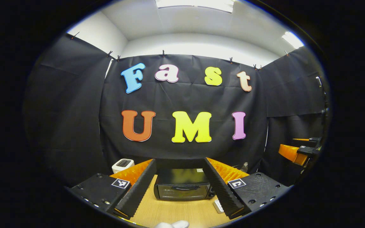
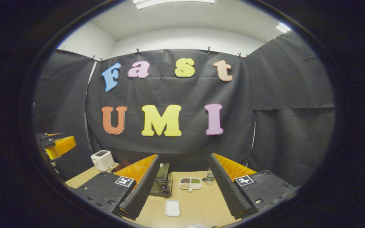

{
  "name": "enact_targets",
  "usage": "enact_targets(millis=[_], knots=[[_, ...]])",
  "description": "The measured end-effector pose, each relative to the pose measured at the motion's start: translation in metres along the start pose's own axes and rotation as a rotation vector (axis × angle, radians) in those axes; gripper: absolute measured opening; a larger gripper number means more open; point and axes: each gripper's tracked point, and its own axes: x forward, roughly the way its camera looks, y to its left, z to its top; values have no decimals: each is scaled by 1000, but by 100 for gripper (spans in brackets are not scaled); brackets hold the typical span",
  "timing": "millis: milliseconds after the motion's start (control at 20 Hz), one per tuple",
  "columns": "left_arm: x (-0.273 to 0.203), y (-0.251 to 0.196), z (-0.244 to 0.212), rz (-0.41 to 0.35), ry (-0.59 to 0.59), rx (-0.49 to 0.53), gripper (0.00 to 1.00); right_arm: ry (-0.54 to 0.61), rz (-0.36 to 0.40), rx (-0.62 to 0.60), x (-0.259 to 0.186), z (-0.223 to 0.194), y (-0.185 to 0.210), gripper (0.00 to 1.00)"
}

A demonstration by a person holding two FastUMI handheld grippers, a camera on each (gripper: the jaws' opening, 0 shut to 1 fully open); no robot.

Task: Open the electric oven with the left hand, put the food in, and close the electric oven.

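Low in the left gripper view, centre frame, we see the electric oven [image 1: 182,187] on the wooden surface [image 1: 176,212], door shut, its handle [image 1: 182,187] a dark horizontal bar across the front. Left claw [image 1: 180,185] released, fingers spread wide, nothing held; the oven sits framed squarely between them, straight ahead, well apart. White toaster [image 1: 123,164] at lower left. The other gripper shows at the right edge of the frame.

Right gripper view: right claw [image 2: 182,183] also released and empty. Oven [image 2: 162,180] lies just inside its left finger, seen from the side, so off-axis for this hand. Divided tray of food [image 2: 190,183] sits ahead near centre, a bottle [image 2: 210,177] beside it, a white dish [image 2: 172,207] nearer at lower centre.

We judge the left hand better placed for the door: handle runs crosswise to its approach, dead ahead. Food lies straight off the right claw.
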Motion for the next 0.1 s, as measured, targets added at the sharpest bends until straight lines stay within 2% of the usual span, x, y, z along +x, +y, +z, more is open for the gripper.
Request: enact_targets(millis=[100], knots=[[1,-3,4,-5,-10,5,96,-6,-1,-2,-2,4,2,97]])
